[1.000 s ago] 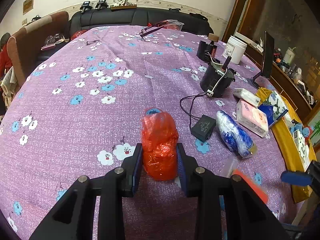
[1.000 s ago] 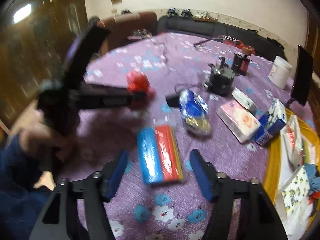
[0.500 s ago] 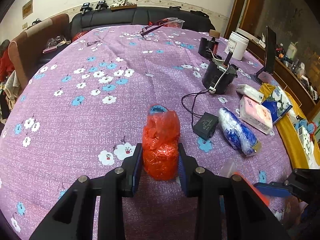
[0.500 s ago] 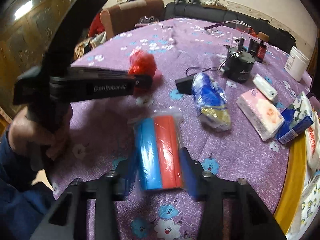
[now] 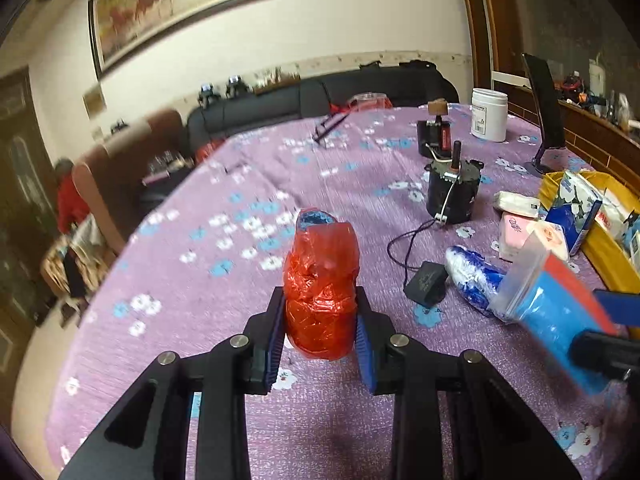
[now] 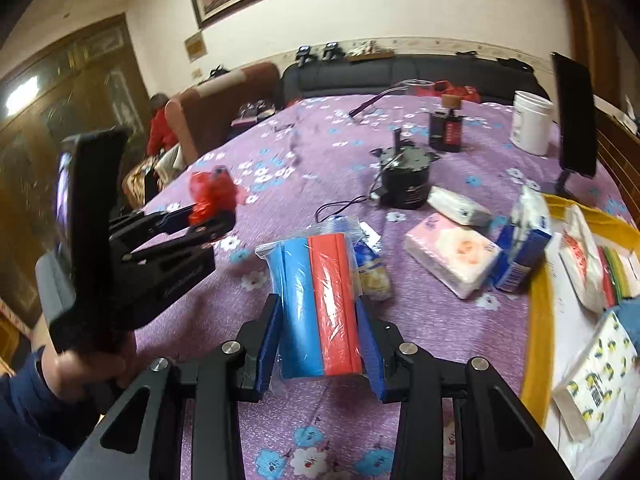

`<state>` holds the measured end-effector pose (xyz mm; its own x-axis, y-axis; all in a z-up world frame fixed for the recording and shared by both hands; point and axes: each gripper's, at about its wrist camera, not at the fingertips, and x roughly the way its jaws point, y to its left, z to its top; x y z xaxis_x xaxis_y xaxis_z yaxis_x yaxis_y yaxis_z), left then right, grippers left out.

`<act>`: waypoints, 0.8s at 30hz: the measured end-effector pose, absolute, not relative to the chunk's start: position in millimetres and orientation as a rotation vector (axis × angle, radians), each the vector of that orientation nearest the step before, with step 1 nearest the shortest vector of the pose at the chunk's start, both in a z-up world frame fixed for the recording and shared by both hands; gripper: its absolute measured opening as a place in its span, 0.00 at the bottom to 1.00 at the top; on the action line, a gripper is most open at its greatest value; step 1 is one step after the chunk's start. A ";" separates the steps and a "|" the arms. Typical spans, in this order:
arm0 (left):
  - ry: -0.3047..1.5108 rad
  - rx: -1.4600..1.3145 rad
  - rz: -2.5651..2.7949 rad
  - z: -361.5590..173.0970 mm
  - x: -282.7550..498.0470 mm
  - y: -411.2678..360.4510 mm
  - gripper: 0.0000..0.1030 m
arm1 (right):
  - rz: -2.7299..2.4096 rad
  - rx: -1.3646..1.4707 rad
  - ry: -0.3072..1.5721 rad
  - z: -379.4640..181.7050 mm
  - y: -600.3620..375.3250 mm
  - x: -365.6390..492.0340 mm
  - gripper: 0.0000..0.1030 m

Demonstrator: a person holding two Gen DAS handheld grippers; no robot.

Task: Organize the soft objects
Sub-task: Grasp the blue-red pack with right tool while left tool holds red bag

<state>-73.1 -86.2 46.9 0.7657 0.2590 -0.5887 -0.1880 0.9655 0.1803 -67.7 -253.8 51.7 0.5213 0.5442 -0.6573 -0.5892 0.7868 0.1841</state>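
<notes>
Nearest in the right wrist view, the right gripper is clamped on a clear plastic bag holding a blue block and a red block side by side; its jaws have just been closing, and the blue pads now press the bag's two sides, with the bag raised off the purple flowered tablecloth. In the left wrist view the left gripper squeezes a red crinkled bundle with something blue showing at its top, also held above the cloth. A hand in a dark blue sleeve grips that tool's handle at the left of the right view. Just beyond, a blue and white wrapped roll lies on the cloth beside a small black adapter, whose cord runs to a black cylindrical device. To the right lie a pink tissue pack, a white pack and a blue tissue box, next to a yellow basket holding more packs. Farther back stand a white jar and a dark screen on a stand, then a black sofa against the wall.
</notes>
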 end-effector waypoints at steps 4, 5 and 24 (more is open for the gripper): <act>0.633 0.146 0.259 49.9 -75.4 -92.2 0.29 | 0.677 -0.045 0.760 52.4 -257.5 -68.8 0.40; 0.629 0.154 0.263 50.3 -76.1 -93.8 0.29 | 0.677 -0.042 0.760 52.4 -258.3 -69.6 0.40; 0.600 0.180 0.278 52.1 -80.1 -100.3 0.29 | 0.666 -0.005 0.741 55.8 -262.8 -69.9 0.40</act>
<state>-80.1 -100.3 52.1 0.7900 0.3085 -0.5298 -0.2045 0.9473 0.2467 -69.9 -262.8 55.8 0.5435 0.5596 -0.6257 -0.5630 0.7959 0.2228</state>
